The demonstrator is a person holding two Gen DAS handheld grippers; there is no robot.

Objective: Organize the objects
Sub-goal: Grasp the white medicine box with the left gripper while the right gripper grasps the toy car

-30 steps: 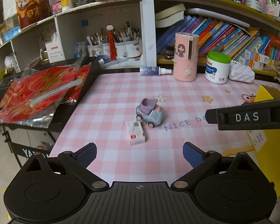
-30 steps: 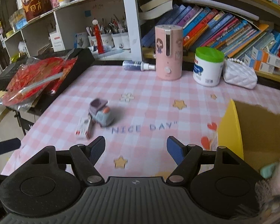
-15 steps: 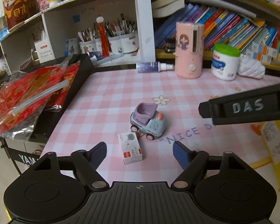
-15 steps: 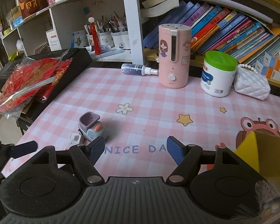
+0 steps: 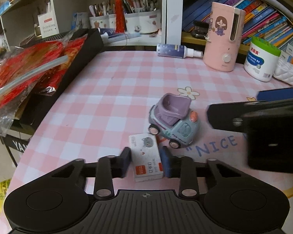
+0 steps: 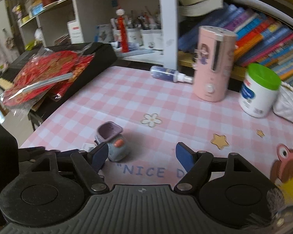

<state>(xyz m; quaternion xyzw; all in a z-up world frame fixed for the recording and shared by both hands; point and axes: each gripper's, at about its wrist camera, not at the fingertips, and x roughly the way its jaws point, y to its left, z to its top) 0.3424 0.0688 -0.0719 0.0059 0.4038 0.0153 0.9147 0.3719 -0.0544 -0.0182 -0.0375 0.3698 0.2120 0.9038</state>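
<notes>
Clamping: we have the left gripper point(image 5: 146, 161) closed on the small white staple box point(image 5: 145, 157), one blue pad pressed to each long side.
Box position: we see it lying flat on the pink checked table mat point(image 5: 107, 101), its far end touching the toy truck point(image 5: 173, 120) at a rear wheel.
Toy truck: we find it upright on the mat, purple bucket on top, pale blue cab with "FUN TRUCK" on the side, just above the printed "NICE" lettering.
Right gripper: we see the right gripper point(image 6: 141, 157) with its jaws opening and nothing between the pads; the truck point(image 6: 113, 143) sits just beyond its left fingertip, partly hidden by it.
Right gripper from the left camera: it reaches in as a black bar from the right edge point(image 5: 259, 117), close beside the truck, and we can't tell whether it touches.
Back of the mat: we spot a pink humidifier point(image 5: 223, 37) standing upright, a spray bottle point(image 5: 175, 50) lying on its side to its left, and a green-lidded white tub point(image 5: 261, 61) to its right.
Left side: we note red foil packets point(image 5: 31, 66) in clear plastic piled on a black case, off the mat.
Image quality: our right wrist view is blurred.
</notes>
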